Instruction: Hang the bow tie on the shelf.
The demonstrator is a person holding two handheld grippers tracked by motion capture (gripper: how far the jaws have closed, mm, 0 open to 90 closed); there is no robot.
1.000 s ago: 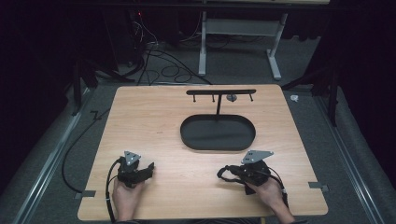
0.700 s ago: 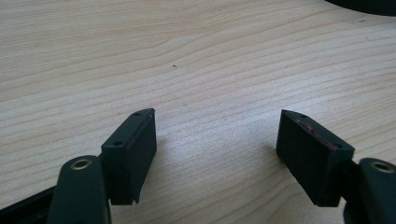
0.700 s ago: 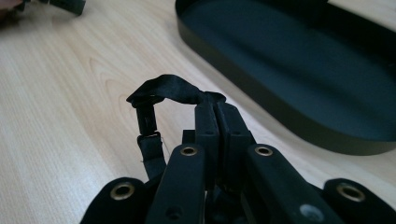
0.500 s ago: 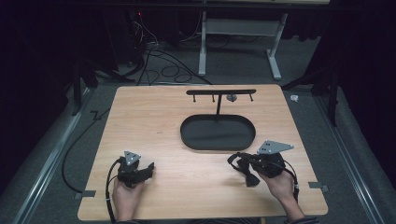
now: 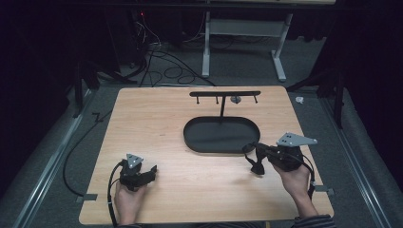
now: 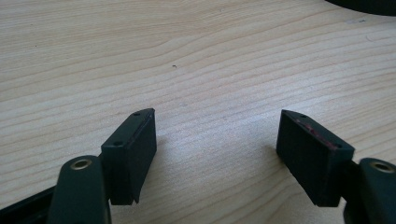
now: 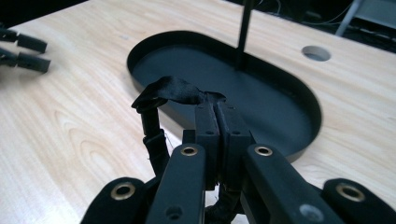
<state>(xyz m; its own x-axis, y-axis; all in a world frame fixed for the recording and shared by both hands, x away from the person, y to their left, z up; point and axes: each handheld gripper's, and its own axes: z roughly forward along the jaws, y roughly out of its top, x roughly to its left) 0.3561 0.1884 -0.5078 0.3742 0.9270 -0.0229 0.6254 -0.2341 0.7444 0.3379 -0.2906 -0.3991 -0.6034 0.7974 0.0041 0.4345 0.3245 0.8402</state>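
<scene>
My right gripper (image 5: 260,152) hangs above the table just right of the black oval tray (image 5: 214,135), shut on a black strap (image 5: 256,166) that dangles below its jaws. In the right gripper view the jaws (image 7: 215,105) are pressed together on the strap (image 7: 170,91), which loops out to their left in front of the tray (image 7: 196,70). My left gripper (image 5: 151,170) rests on the wood near the front left edge, open. Between its fingers (image 6: 217,140) there is bare tabletop.
A thin black post (image 5: 222,109) rises from the tray's far side to a crossbar with small hooks (image 5: 223,93); a small grey item (image 5: 235,99) hangs from it. The wooden table (image 5: 157,123) is ringed by dark floor, cables and a white desk frame (image 5: 242,28) behind.
My right gripper has lifted off the table and moved right and a little farther away, carrying the strap. The left gripper has stayed where it was.
</scene>
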